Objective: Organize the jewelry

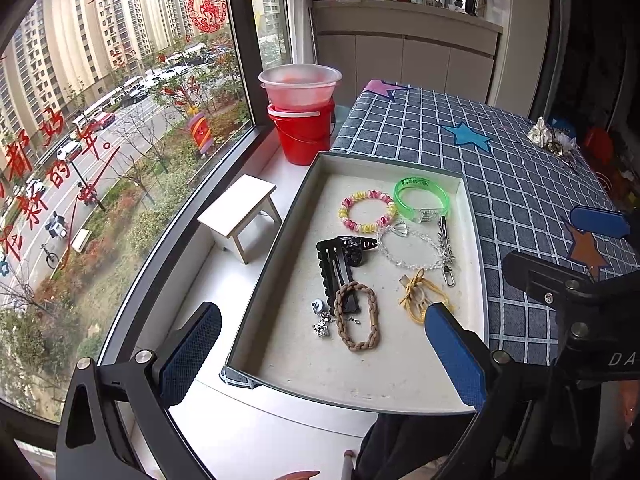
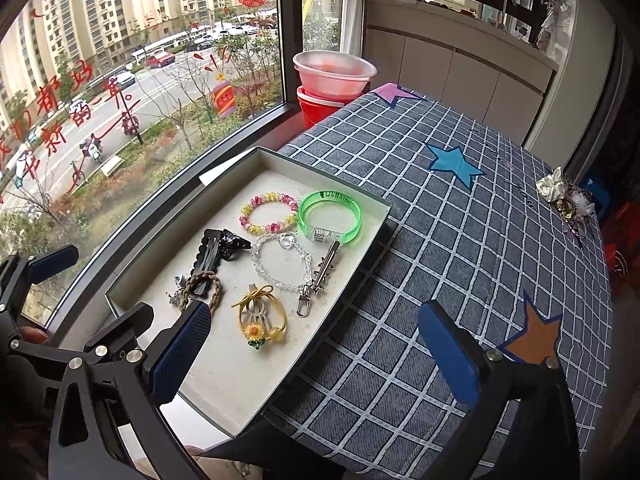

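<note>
A shallow rectangular tray (image 2: 362,236) with grey walls and a pale, speckled floor sits at the window-side edge of a table (image 2: 460,248) draped in grey-blue cloth with a white grid and star patches. All of the jewelry lies loose inside it. A glossy translucent green bangle (image 2: 330,216) rests in the far corner, just beside a ring of pink and yellow glassy beads (image 2: 269,213). A clear crystal-bead bracelet (image 2: 280,262) lies nearer, with a slim metal clip (image 2: 326,266) along its right side. A black toothed plastic hair claw (image 1: 340,260) overlaps a brown braided cord loop (image 1: 357,318). A yellow elastic hair tie with a small sunflower charm (image 2: 260,318) lies closest to the near edge.

The left tool (image 1: 320,354) hovers over the tray's near end, its blue textured pads wide apart and empty. The right tool (image 2: 316,348) hovers likewise, spread to its widest, holding nothing.

A crumpled heap of satin and lace trinkets (image 2: 564,196) sits well apart at the table's far right.
</note>
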`<act>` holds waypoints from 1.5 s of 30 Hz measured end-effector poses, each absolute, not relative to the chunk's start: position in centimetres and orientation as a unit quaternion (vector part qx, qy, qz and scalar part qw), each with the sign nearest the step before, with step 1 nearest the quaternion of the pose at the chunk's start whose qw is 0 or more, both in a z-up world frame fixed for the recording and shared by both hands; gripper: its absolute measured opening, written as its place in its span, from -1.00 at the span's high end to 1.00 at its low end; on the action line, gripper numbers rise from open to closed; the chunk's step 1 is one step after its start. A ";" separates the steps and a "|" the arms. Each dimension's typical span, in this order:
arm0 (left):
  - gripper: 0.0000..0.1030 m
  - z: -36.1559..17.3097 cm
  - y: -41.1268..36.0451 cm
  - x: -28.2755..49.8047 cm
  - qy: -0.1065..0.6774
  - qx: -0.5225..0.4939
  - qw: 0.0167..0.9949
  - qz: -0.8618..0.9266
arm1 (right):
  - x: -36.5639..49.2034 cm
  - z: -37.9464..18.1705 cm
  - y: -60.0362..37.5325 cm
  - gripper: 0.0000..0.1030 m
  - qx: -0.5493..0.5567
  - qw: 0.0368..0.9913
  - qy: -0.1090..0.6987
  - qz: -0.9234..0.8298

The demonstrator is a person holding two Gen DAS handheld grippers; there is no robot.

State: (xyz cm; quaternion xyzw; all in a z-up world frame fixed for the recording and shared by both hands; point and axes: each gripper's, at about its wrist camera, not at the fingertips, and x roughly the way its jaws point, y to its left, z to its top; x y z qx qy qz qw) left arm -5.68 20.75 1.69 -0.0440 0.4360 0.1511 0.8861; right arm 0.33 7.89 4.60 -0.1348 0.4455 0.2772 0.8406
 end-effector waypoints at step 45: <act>-1.00 1.5 21.0 -5.8 0.437 -0.042 0.885 0.156 | 0.3 4.4 8.2 -0.99 -0.134 0.838 0.448 0.280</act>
